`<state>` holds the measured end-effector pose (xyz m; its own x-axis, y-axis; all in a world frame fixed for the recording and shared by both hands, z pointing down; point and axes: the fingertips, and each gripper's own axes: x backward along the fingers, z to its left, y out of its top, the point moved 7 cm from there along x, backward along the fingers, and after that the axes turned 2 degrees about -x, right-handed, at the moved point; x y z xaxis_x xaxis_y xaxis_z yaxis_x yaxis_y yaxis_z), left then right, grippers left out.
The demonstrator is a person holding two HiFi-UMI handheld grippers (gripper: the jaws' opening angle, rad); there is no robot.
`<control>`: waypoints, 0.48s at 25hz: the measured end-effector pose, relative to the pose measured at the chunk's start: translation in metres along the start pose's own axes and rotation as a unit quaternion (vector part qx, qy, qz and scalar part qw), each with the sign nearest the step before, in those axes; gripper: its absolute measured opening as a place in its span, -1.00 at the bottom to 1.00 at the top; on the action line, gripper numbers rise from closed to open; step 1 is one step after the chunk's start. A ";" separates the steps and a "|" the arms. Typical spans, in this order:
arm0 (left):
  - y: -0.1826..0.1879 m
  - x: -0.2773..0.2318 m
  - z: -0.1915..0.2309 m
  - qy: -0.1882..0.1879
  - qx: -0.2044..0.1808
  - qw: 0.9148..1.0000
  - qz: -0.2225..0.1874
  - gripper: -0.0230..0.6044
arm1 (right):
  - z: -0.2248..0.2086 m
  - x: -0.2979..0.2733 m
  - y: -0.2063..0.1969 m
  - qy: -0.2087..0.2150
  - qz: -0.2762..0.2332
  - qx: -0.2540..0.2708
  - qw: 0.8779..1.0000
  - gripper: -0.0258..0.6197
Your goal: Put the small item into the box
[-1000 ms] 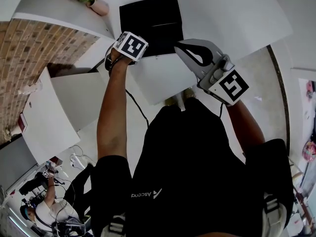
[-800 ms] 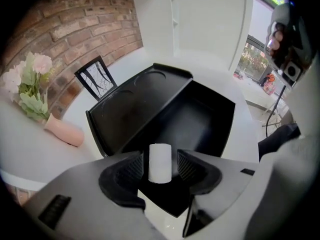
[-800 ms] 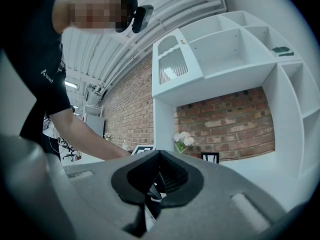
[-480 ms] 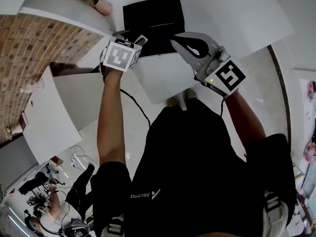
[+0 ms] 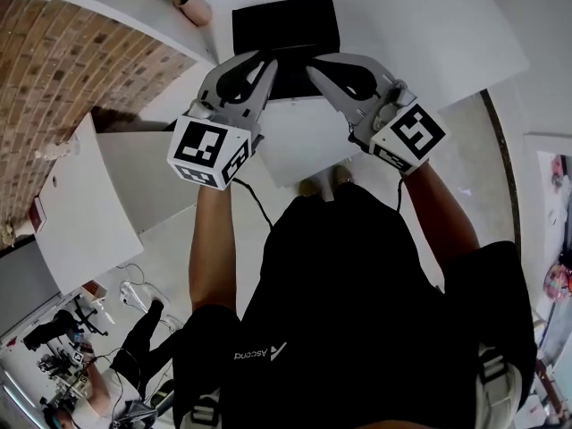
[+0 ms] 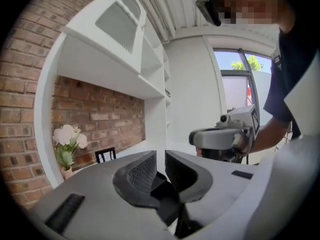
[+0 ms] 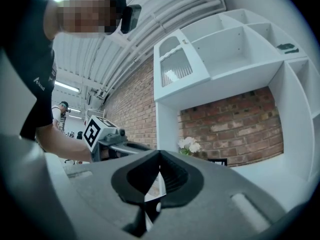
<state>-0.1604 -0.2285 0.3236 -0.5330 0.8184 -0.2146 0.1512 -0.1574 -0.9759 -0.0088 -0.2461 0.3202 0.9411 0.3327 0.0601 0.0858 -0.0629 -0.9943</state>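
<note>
Black box [image 5: 286,32]: lies flat on the white table [image 5: 420,43]; its inside is too dark to read.
Small item: cannot be made out in any view, neither in the box nor beside it.
Left gripper [image 5: 265,60]: tips over the box's near left edge. Its jaws have just been closing; a narrow gap remains, with nothing between them.
Right gripper [image 5: 315,64]: tips at the box's near right edge; jaws clenched tip to tip, gripping nothing.
Flower vase [image 5: 195,9]: just left of the box's far corner.
</note>
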 end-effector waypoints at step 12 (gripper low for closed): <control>0.021 0.051 -0.057 0.021 0.018 0.985 -0.169 -0.93 | 0.050 0.015 0.028 0.024 -0.042 0.005 0.999 -0.92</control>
<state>-0.1376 -0.1585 0.2941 -0.5128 0.8494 0.1248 -0.0593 0.1099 -0.9922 -0.0085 -0.1961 0.2887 0.9455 0.2904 0.1470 0.1619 -0.0275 -0.9864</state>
